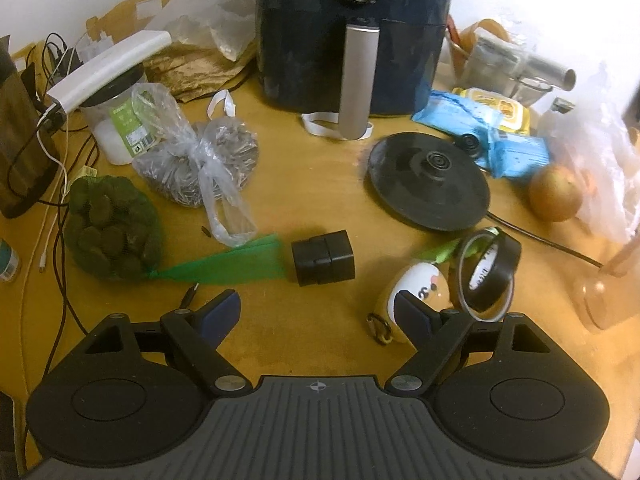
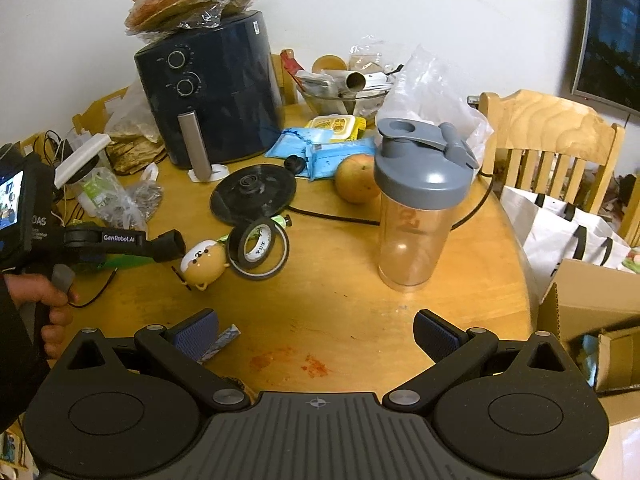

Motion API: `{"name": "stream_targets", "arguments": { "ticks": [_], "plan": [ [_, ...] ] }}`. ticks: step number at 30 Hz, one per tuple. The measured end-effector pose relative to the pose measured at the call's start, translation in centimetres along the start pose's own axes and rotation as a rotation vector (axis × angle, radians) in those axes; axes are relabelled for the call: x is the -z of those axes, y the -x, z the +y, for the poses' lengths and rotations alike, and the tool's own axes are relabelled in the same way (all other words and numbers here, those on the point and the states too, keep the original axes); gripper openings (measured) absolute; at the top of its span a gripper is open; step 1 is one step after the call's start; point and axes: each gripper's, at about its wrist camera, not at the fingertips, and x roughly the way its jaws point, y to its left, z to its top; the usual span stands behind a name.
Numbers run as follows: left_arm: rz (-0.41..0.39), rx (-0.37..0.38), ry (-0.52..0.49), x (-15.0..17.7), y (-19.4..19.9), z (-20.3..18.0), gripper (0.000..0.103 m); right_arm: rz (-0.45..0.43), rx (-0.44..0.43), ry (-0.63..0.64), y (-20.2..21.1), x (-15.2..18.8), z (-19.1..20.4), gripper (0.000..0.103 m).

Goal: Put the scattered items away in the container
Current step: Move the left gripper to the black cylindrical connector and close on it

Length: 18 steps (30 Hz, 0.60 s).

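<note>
Tape roll (image 1: 486, 270), black with a clear ring leaning against it, stands tilted on the desk (image 2: 360, 312) just beside a small dog-faced toy (image 1: 412, 292), which lies touching it on the side nearer the left tongs (image 1: 320, 312). A black cube-shaped block (image 1: 323, 257) sits apart from them toward the middle of the desk, its corner touching the green tail of a net bag of dark round items (image 1: 108, 228). Behind these lie a black kettle base (image 1: 430, 180) with its cord, a tied plastic bag of seeds (image 1: 200, 164) and a dark air fryer (image 1: 356, 32) at the far edge. An orange (image 2: 356, 180) and a clear shaker bottle with a grey lid (image 2: 416, 208) stand toward the right edge, where a cardboard box (image 2: 592, 300) sits off the desk beside a wooden chair (image 2: 552, 136). Bare wood lies open along the near edge, ahead of the right tongs (image 2: 316, 336). Both tongs are spread wide and hold nothing; the left tongs' right finger is close in front of the toy, with the tape just beyond.
</note>
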Motion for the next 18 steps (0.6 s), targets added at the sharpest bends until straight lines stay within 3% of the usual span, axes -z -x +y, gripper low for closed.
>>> {"name": "stream_targets", "arguments": {
  "ticks": [18],
  "plan": [
    [0.075, -0.053, 0.104, -1.8, -4.4, 0.0, 0.085, 0.036, -0.019, 0.022, -0.7, 0.1, -0.3, 0.103]
  ]
}}
